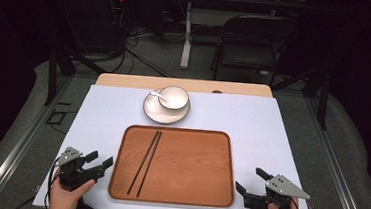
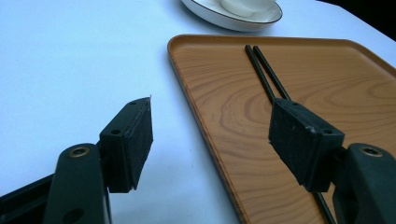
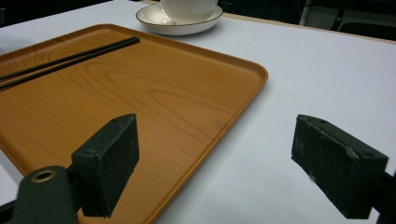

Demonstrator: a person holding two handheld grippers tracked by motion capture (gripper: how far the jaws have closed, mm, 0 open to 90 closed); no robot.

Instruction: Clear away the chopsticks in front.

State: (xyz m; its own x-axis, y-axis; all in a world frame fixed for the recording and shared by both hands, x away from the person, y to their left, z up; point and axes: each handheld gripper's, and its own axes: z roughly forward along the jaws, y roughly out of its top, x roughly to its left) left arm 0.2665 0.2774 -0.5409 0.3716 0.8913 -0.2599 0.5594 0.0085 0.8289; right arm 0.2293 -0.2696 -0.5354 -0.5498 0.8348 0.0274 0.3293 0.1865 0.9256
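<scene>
A rectangular wooden tray with rounded corners (image 1: pixel 192 185) lies on the white-covered counter (image 1: pixel 272 126), and a pair of thin black chopsticks (image 1: pixel 145 162) rests side by side on the tray's left half, running front to back. Beyond the tray, a white bowl with a white spoon (image 1: pixel 174 98) sits on a white dark-rimmed saucer (image 1: pixel 153 113). No writing, brand or label can be read on any of them. The left gripper (image 1: pixel 99 161) hovers just beside the tray's left edge, jaws spread wide and empty. The right gripper (image 1: pixel 251 181) sits at the tray's right edge, jaws likewise wide apart, gripping nothing.
</scene>
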